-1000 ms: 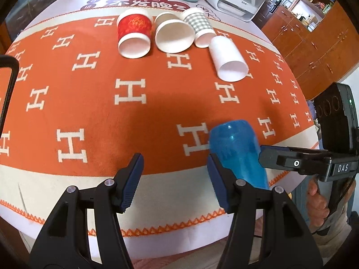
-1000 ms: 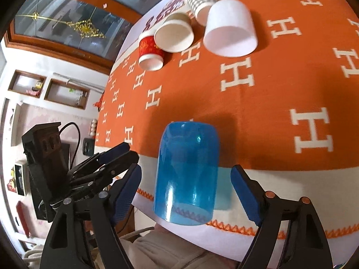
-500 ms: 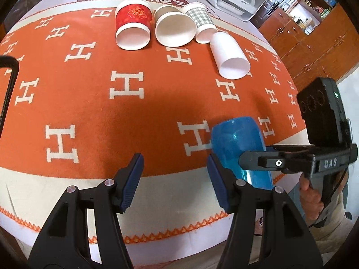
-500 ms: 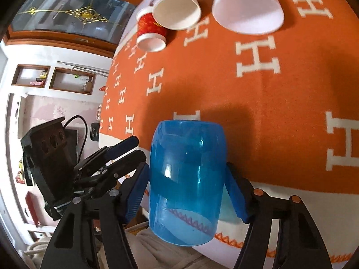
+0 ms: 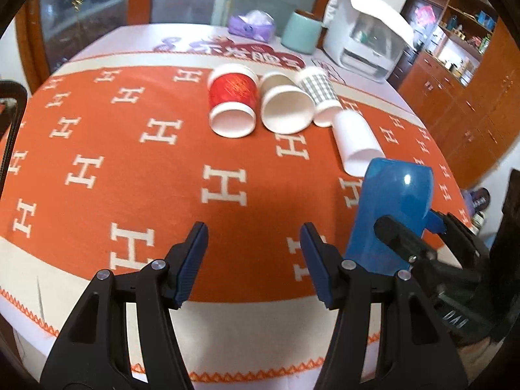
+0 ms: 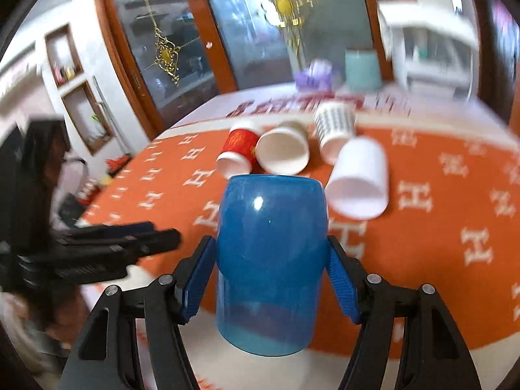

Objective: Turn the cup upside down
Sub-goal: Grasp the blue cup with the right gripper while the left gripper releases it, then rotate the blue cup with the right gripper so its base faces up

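Note:
A translucent blue cup (image 6: 271,260) is gripped between the pads of my right gripper (image 6: 271,279), closed end away from the camera, open mouth toward it, lifted over the near edge of the orange cloth. In the left wrist view the same blue cup (image 5: 390,217) is at the right, tilted, with the right gripper's fingers (image 5: 409,243) clamped on it. My left gripper (image 5: 253,256) is open and empty above the cloth's front edge, to the left of the cup.
Several paper cups lie on their sides at the far middle of the table: red (image 5: 232,105), two white (image 5: 286,107) (image 5: 356,143) and checked (image 5: 320,94). A white appliance (image 5: 367,42), teal canister (image 5: 300,32) and purple tissue pack (image 5: 252,26) stand behind. The orange cloth (image 5: 130,169) covers the table.
My right gripper has shut on the blue cup and raised and turned it, so the cup has swung from lying on the cloth to a lifted, tilted pose. The left gripper pitched up, still open.

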